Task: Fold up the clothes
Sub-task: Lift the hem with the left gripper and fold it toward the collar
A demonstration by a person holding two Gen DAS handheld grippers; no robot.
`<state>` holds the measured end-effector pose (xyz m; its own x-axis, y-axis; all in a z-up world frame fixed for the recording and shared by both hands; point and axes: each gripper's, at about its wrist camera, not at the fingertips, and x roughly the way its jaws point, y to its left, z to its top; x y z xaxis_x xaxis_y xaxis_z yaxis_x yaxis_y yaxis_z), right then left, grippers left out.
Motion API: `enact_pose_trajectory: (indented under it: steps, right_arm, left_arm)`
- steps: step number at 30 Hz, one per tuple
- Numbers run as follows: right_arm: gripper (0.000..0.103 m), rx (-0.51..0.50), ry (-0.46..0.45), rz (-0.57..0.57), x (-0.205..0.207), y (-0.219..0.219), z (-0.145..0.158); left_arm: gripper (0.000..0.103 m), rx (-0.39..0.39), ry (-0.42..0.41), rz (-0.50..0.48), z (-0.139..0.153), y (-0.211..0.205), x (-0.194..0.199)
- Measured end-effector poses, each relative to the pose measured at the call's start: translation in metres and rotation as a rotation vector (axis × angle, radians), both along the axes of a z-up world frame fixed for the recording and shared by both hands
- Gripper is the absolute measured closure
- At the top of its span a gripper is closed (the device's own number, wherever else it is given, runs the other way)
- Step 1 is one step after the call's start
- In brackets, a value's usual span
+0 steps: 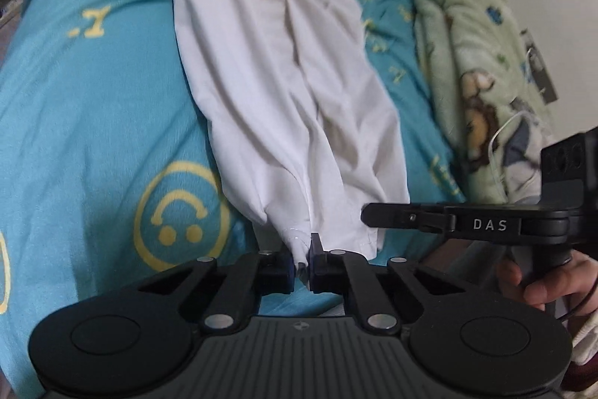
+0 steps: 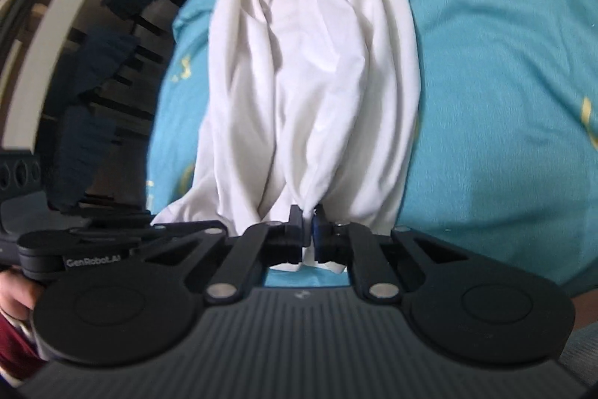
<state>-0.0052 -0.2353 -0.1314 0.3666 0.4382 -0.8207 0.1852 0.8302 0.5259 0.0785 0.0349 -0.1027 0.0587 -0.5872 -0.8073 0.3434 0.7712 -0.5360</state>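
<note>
A white shirt (image 1: 276, 70) lies lengthwise on a teal bedspread (image 1: 93, 100), bunched into long folds. My left gripper (image 1: 302, 262) is shut on the shirt's near hem corner. My right gripper (image 2: 307, 230) is shut on the near hem of the same white shirt (image 2: 314, 81). The right gripper also shows from the side in the left wrist view (image 1: 377, 214), close beside the left one. The left gripper's body shows at the left edge of the right wrist view (image 2: 74, 249).
A pale green fleece blanket (image 1: 459, 36) with animal prints lies along the bed's right side by a white wall. In the right wrist view, dark shelving with dark cloth (image 2: 97, 81) stands beyond the bed's left edge. The teal bedspread (image 2: 504, 81) carries yellow smiley prints.
</note>
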Motion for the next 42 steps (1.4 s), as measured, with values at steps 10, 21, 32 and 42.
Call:
enact_pose_trajectory:
  steps: [10, 21, 32, 42]
  right_arm:
    - [0.096, -0.069, -0.209, -0.033, -0.032, -0.019, 0.070]
    - [0.096, -0.043, -0.355, -0.091, -0.084, -0.054, 0.117]
    - [0.096, 0.037, -0.402, -0.148, -0.151, -0.086, 0.122]
    - [0.096, 0.078, -0.424, -0.247, -0.036, -0.114, 0.141]
  left_arm:
    - [0.098, -0.141, -0.130, 0.164, 0.077, 0.034, -0.032]
    - [0.099, -0.195, -0.249, 0.233, 0.154, 0.060, -0.103]
    - [0.098, -0.255, -0.314, 0.272, 0.187, 0.082, -0.175]
    - [0.098, -0.265, -0.354, 0.346, 0.199, 0.054, -0.058]
